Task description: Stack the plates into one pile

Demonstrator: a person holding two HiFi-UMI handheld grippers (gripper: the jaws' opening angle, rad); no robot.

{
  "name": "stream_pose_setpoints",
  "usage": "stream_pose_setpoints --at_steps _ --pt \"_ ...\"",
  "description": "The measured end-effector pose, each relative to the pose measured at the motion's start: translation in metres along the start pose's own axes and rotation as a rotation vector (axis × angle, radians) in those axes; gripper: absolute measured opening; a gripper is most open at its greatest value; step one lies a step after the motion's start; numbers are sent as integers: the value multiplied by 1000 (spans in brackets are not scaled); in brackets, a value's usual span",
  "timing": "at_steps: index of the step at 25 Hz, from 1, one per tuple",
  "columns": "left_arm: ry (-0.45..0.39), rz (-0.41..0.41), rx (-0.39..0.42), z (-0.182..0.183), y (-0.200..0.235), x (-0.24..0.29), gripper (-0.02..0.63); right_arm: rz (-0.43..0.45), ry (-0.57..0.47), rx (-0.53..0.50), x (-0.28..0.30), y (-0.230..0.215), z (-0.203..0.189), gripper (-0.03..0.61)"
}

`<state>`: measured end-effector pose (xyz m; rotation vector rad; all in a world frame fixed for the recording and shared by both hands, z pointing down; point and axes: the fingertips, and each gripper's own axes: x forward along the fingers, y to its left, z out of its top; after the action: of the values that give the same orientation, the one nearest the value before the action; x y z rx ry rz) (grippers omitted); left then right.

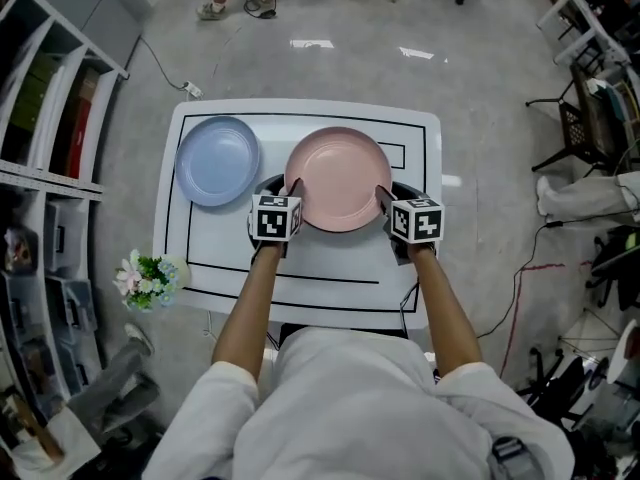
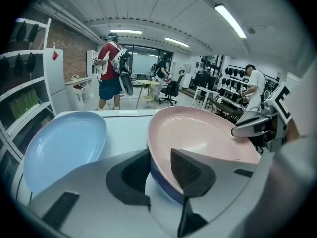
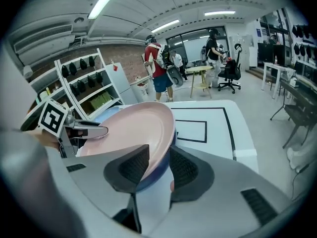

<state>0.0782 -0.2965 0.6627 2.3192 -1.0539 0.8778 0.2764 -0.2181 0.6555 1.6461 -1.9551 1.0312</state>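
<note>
Your left gripper (image 1: 290,190) and right gripper (image 1: 385,200) are at opposite sides of a pink plate (image 1: 338,176) in the middle of a white table (image 1: 300,268) marked with black lines. The pink plate sits inside a dark blue plate (image 2: 165,178), whose edge shows just beneath it.

In the left gripper view, the fingers are closed on the stacked rim, with one pad on the pink plate's inner surface and the other under the dark blue plate. In the right gripper view, the fingers clamp the opposite rim in the same way, with both plates between the pads.

A light blue plate (image 1: 217,160) lies flat on the table, just beside the pink plate on your left and not touching it. A small bunch of flowers (image 1: 148,276) sits near the table's left edge. A person (image 1: 235,3) stands on the floor beyond the far side of the table.
</note>
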Motion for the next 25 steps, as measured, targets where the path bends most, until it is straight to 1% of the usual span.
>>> stream_pose_setpoints --at_steps 5,10,13,20,23,25 --pt "8 9 14 -2 -2 8 143 4 27 -11 9 -9 -5 146" --pt "22 30 63 -3 -5 8 149 16 37 -29 11 -11 -7 158" --pt "29 61 51 -5 -1 1 167 30 31 -46 5 -11 -3 168" --pt "-23 131 18 -5 3 -36 169 15 -41 -103 -32 -19 18 170" --pt "-59 173 8 -7 7 -63 169 39 -88 -144 -45 -8 33 170" --pt "-93 198 0 -9 9 -84 167 70 -112 -195 -50 7 44 170"
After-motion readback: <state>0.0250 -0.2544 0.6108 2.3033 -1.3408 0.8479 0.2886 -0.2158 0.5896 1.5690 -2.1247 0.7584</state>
